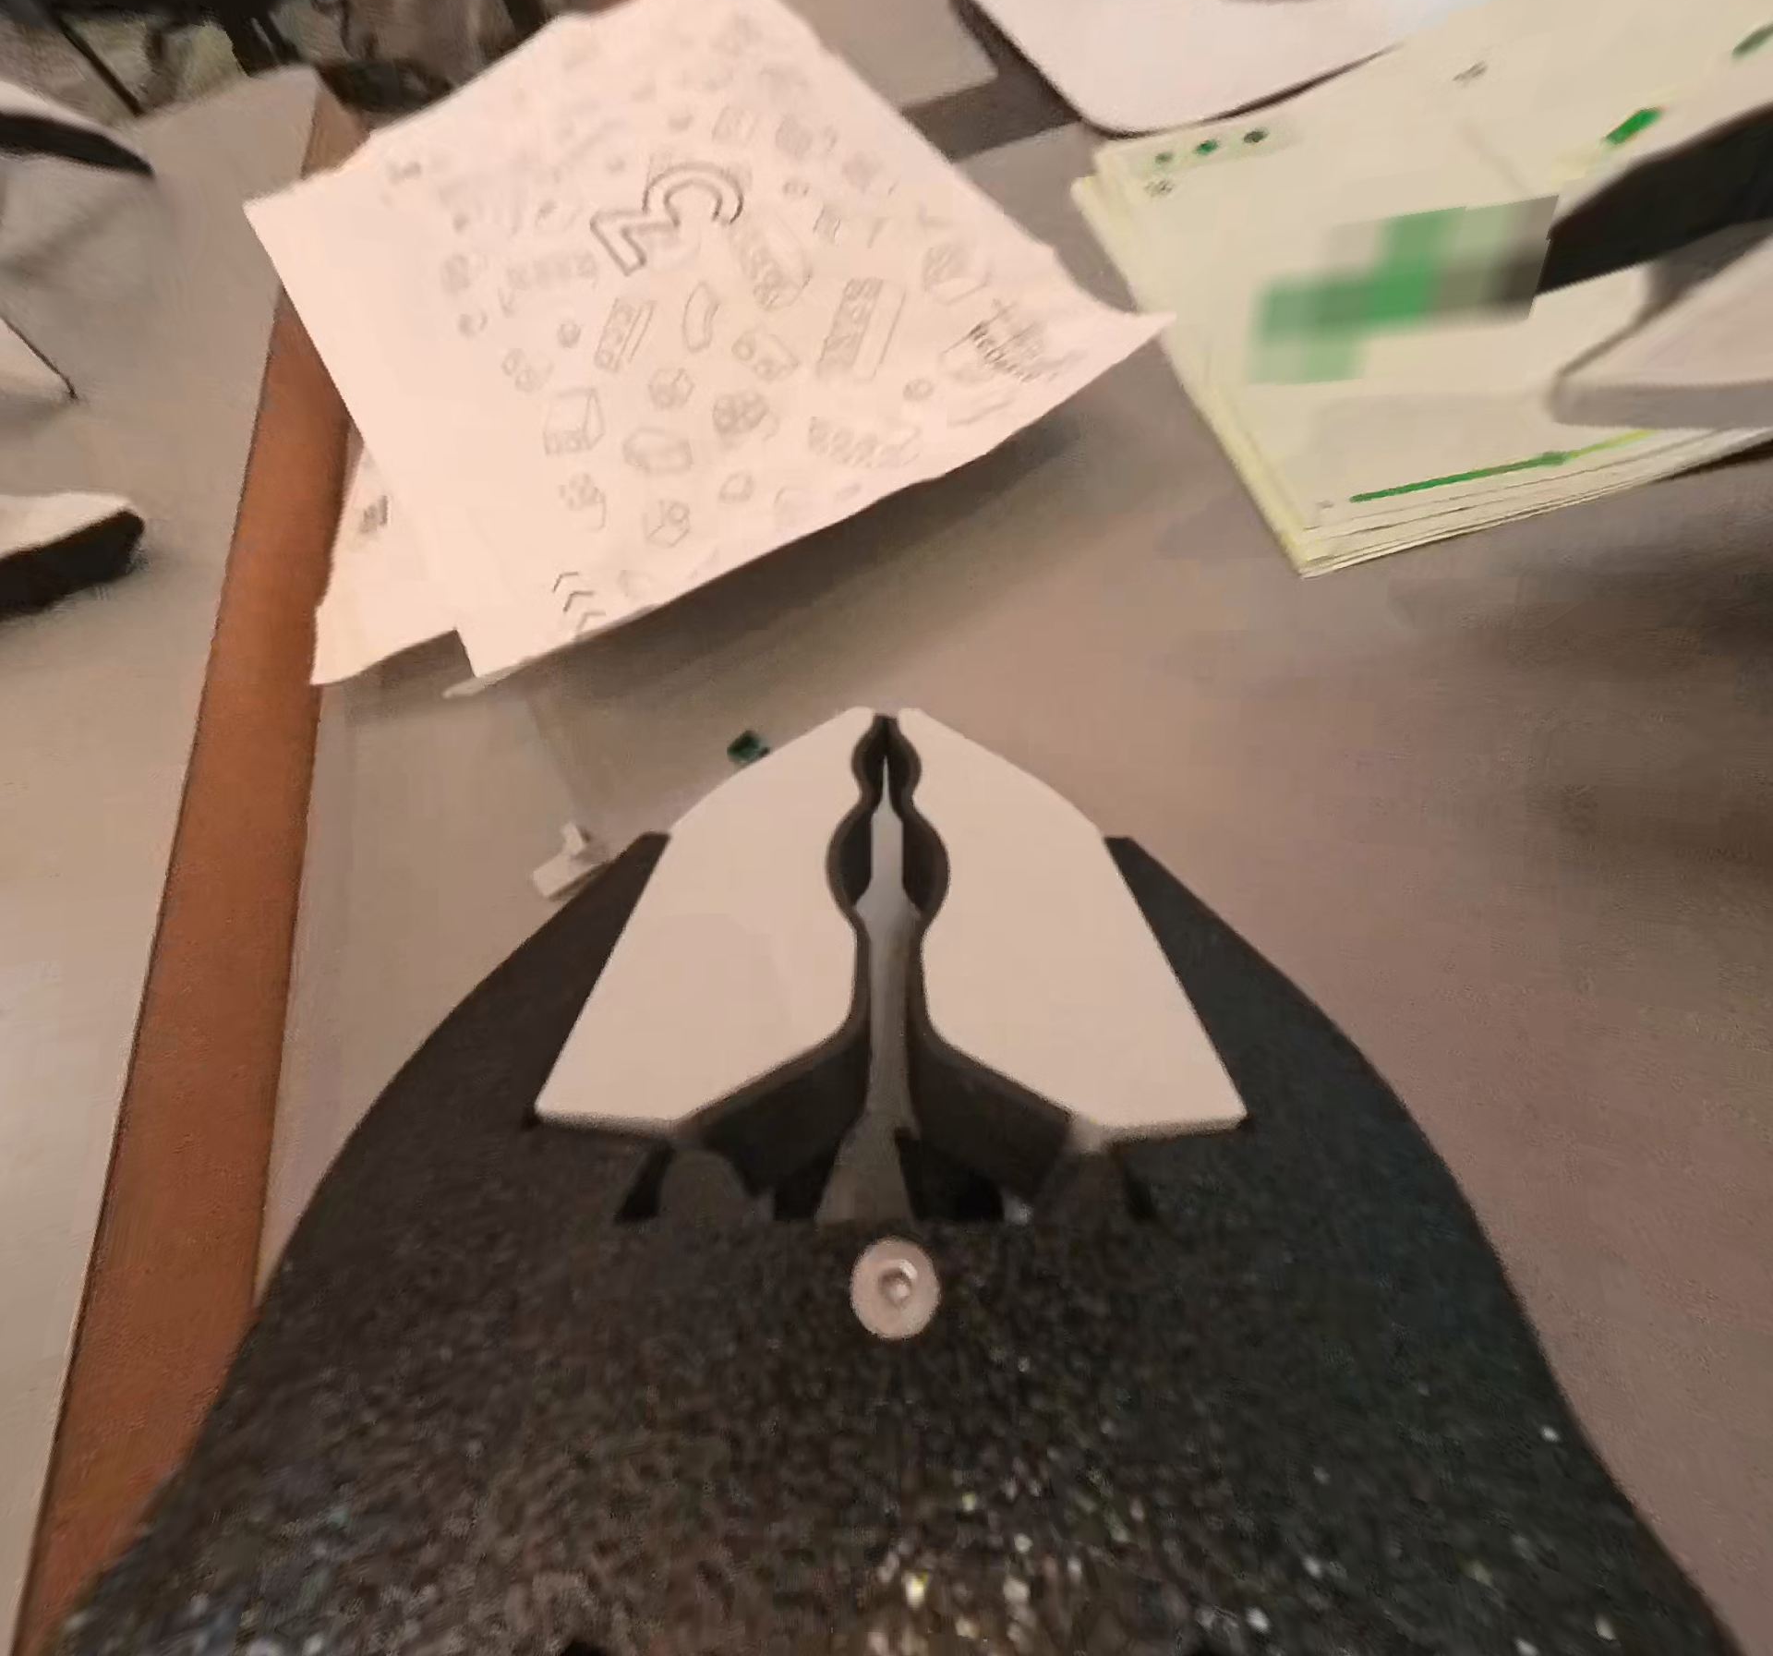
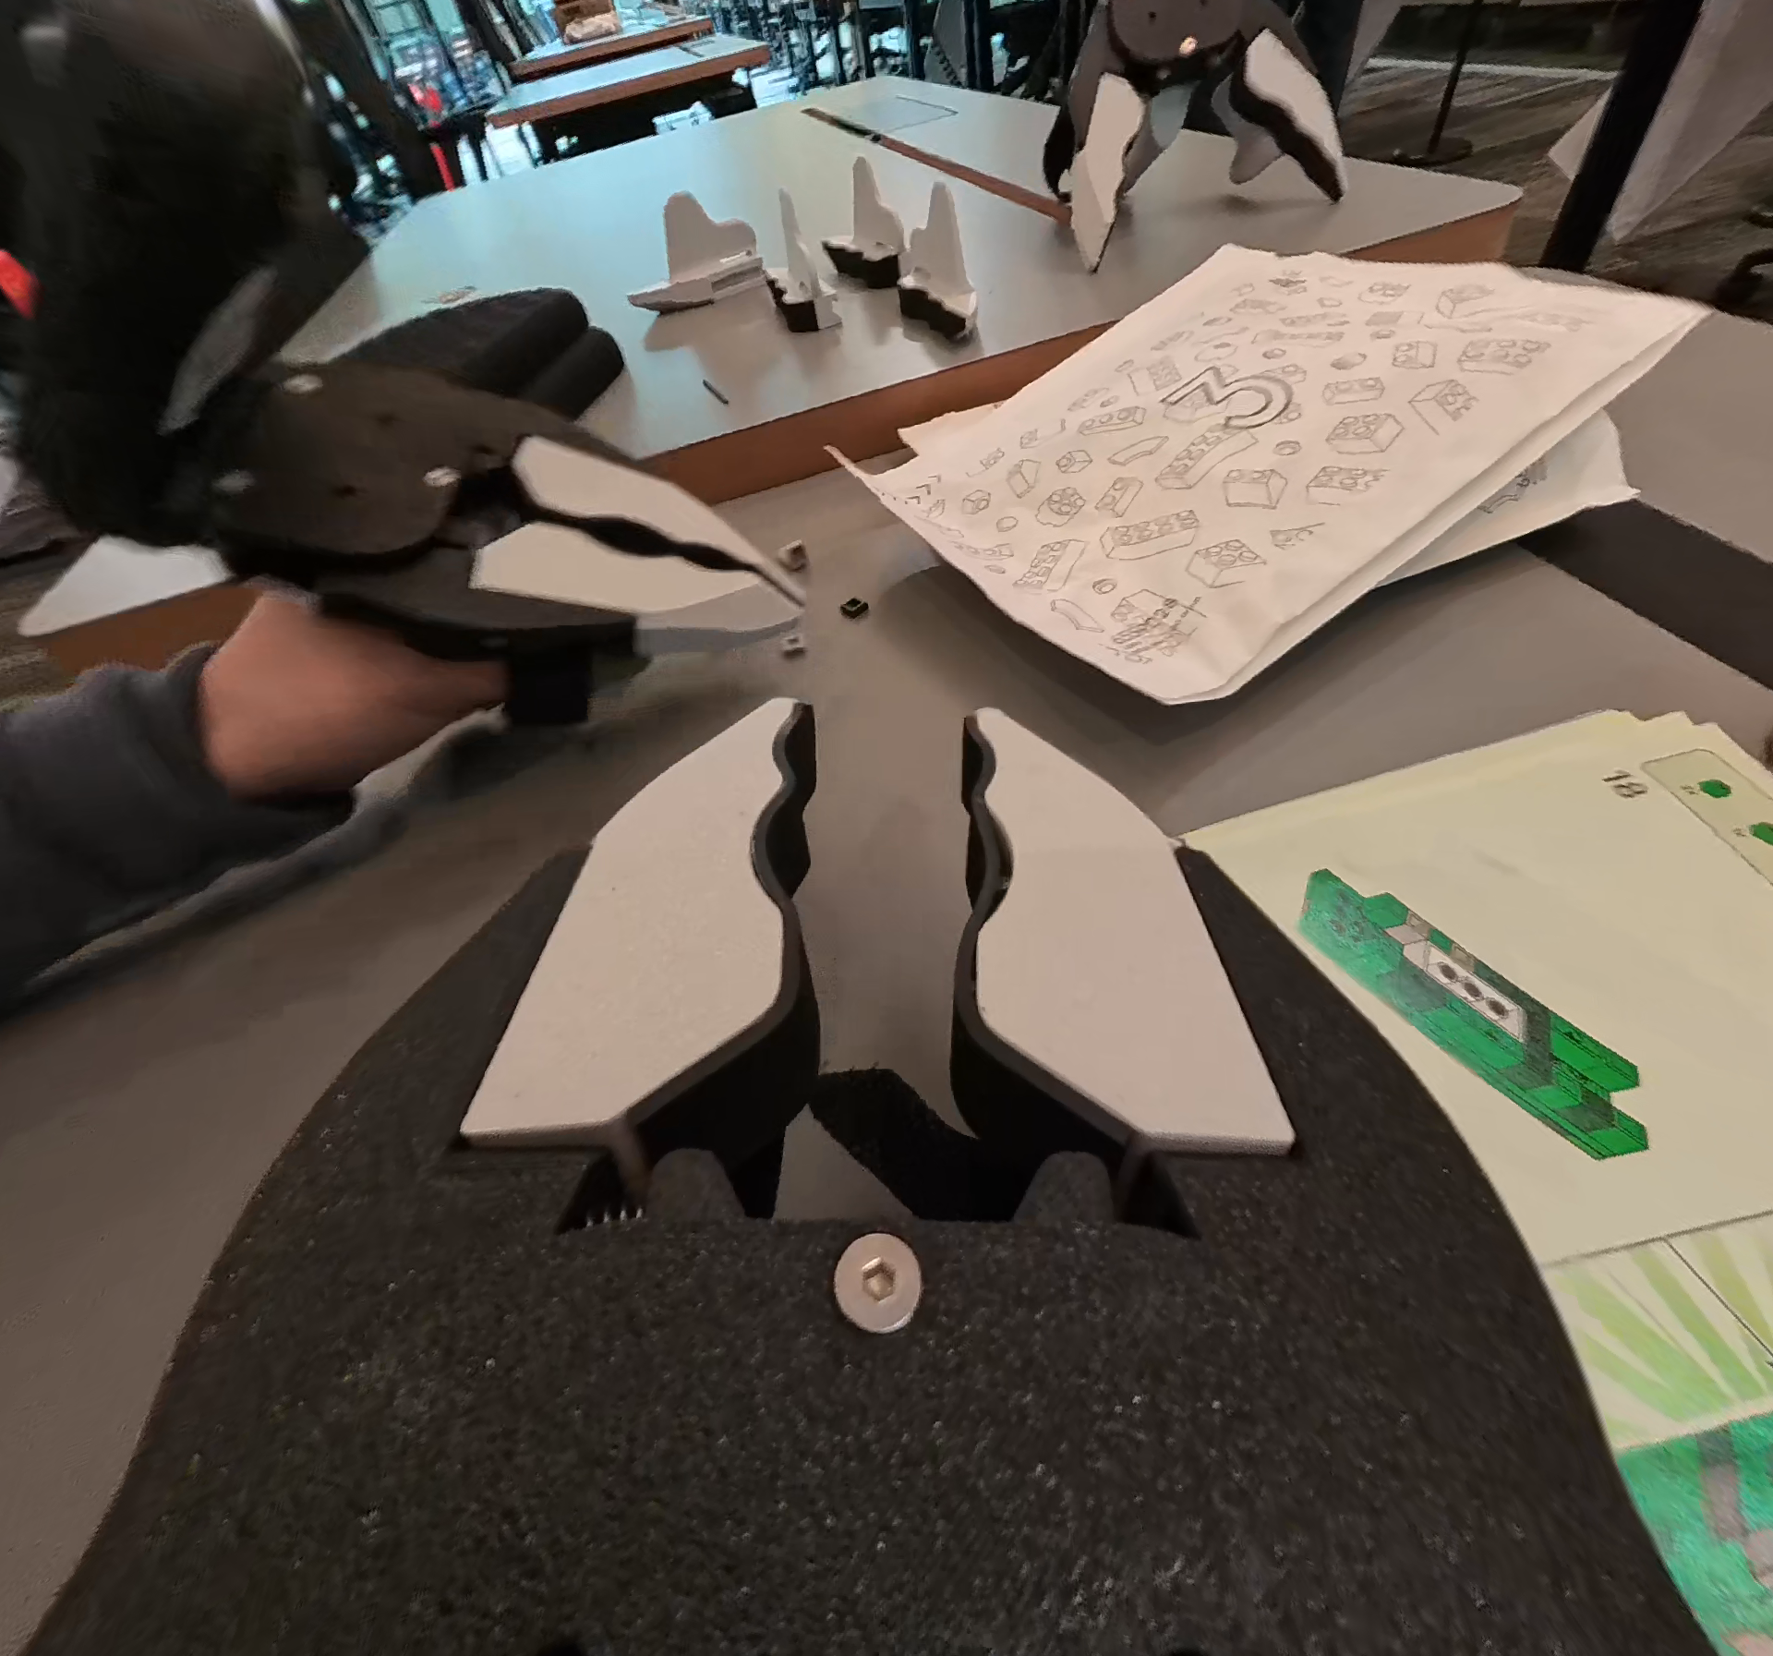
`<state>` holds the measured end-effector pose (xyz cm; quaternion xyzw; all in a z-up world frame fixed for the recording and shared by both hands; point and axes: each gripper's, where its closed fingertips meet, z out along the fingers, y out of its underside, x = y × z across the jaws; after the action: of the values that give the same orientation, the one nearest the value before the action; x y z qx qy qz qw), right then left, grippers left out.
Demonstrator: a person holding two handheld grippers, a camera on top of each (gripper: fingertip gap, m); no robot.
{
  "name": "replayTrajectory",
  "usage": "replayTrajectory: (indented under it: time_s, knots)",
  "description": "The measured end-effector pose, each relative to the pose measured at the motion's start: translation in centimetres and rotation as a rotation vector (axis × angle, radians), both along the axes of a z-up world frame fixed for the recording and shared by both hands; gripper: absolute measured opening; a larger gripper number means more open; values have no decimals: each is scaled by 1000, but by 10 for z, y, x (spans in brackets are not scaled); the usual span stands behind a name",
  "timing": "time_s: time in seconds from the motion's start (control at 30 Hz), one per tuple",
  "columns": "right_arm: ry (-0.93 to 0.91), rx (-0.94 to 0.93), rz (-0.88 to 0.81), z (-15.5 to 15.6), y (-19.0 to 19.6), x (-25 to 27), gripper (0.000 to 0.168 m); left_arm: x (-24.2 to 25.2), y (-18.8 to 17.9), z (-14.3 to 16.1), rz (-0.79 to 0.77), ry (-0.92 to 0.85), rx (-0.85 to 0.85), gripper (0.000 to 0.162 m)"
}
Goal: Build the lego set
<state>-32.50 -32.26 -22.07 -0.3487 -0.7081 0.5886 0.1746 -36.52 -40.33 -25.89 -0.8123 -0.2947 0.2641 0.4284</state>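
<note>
Parted right gripper (image 2: 887, 727) view alone shows the clenched left gripper (image 2: 791, 598) beside tiny bricks (image 2: 852, 607) on the grey table (image 2: 1055, 727), workshop benches (image 2: 624, 75) behind.

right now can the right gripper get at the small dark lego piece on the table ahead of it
Probably yes: the right gripper is open, and bare table lies between it and the dark piece. The left gripper hovers close beside it, though.

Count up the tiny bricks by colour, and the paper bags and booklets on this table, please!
Pale tiny bricks: 2
Dark tiny brick: 1
Paper bags, one on top of the other: 2
Instruction booklet: 1
Total: 6 that I can see
</note>
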Motion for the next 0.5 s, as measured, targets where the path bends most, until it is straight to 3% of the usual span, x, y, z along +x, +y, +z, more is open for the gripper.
replayTrajectory:
  time_s: [0.13,0.23,0.37,0.4,0.43,0.5]
  knots:
    - [50,-49,-91,34,22,2,29,35,36,28,-109,197,-52,0]
    - [88,-2,-218,60,56,20,29,59,68,35,-207,215,-84,0]
    - [59,87,-371,55,114,65,35,78,106,41,-258,181,-23,0]
    - [48,107,-417,50,131,76,38,82,115,39,-267,171,-6,8]
    - [45,128,-470,44,148,85,42,87,125,35,-286,147,8,28]
    - [25,172,-557,29,179,100,46,99,147,22,-333,70,23,44]
